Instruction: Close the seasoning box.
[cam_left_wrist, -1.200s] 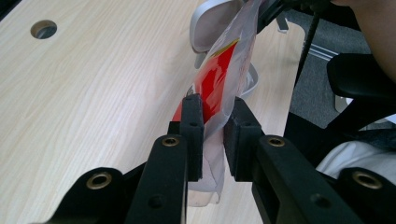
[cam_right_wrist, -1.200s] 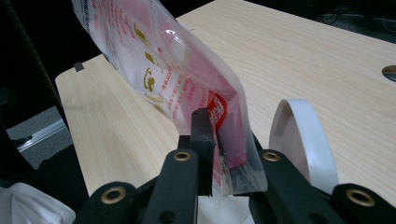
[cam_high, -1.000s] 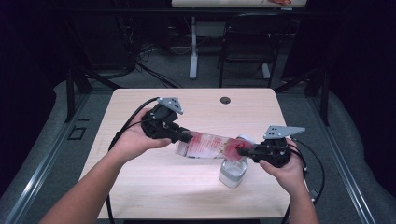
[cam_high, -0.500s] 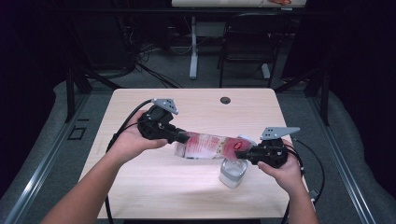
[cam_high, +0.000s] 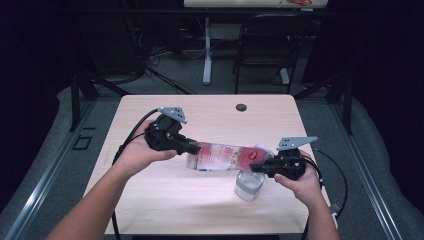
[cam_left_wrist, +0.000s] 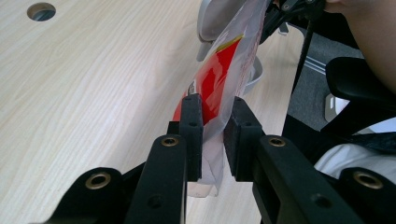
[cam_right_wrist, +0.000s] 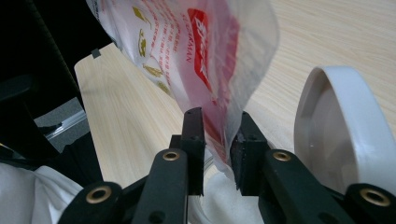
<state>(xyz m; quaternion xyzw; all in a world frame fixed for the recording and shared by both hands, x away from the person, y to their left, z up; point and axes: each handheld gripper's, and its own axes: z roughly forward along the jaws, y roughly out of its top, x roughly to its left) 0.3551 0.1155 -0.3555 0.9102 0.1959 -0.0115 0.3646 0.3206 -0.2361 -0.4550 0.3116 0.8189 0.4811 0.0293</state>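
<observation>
**Now 2 grippers hold 1 crinkly bag over the table**

Up high, the camera looks down on a light wooden table (cam_high: 165, 200) with a small round hole (cam_high: 241, 107) near its far edge. Around the table the room is dark. Grey floor runs down both sides. Behind the table stand a white table leg (cam_high: 207, 55) and a black chair (cam_high: 262, 50), with cables lying on the floor.

A see-through plastic bag (cam_high: 222, 156) with red print hangs stretched between the 2 grippers, just above the table top. A white cup (cam_high: 249, 184) stands on the table under the bag's right end, close to the right hand.

The left gripper (cam_high: 192, 148) pinches the left end of the bag. In the left gripper view its jaws are nearly shut, and the thin plastic (cam_left_wrist: 212, 88) is squeezed between them.

The right gripper (cam_high: 256, 167) is at the other end. In the right gripper view the bag (cam_right_wrist: 205, 51) goes down between its 2 jaws. These jaws have just been opening a little, and a small gap shows beside the plastic. I cannot tell if they press on it. The white cup's rim (cam_right_wrist: 345, 126) sits just beside this gripper.
</observation>
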